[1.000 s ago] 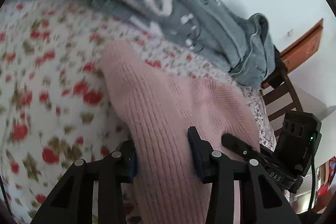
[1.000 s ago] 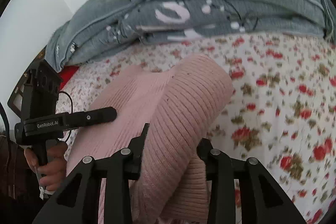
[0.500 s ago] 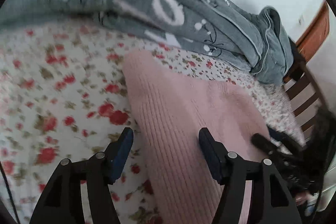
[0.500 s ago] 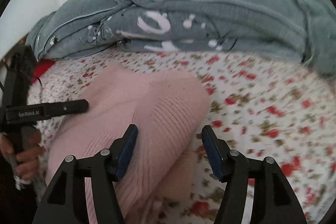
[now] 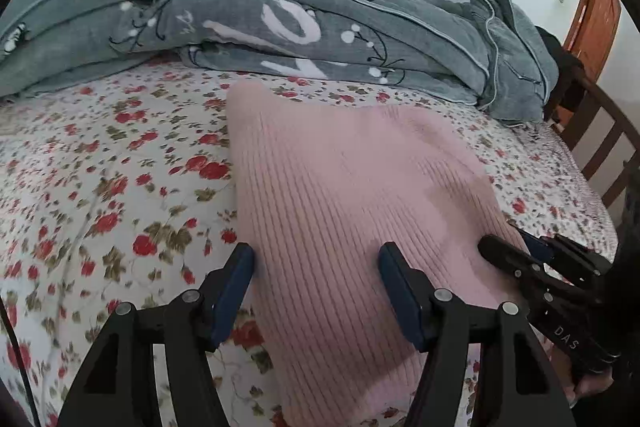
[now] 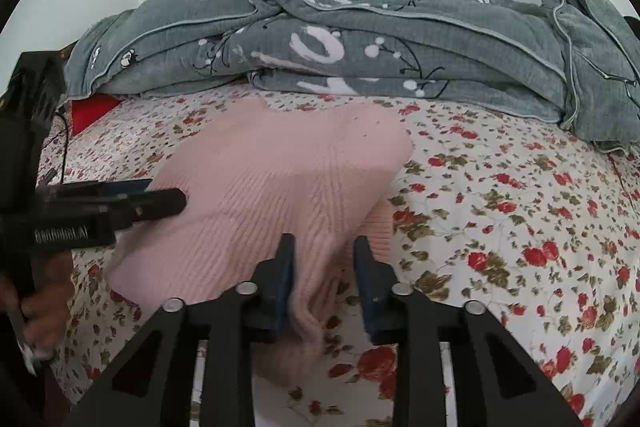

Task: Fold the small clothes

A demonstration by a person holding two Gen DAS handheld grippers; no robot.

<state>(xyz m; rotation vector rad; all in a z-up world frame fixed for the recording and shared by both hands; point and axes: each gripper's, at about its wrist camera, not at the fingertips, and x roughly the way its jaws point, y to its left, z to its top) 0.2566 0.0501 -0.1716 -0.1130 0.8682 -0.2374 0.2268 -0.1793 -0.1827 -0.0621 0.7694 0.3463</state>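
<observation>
1. The pink knit garment [image 5: 344, 195] now lies flatter on the floral bedsheet [image 5: 100, 187], in front of the grey quilt [image 5: 280, 27]; a second ago it was bunched and lifted between both tools.
2. The left gripper [image 5: 316, 283] has let go: its jaws stand apart over the near left edge, pressing nothing.
3. The right gripper [image 6: 324, 279] released too and is closing again, with a hanging fold of knit between its jaws.
4. Judging by this, one fold is laid and the next grasp is beginning.
</observation>
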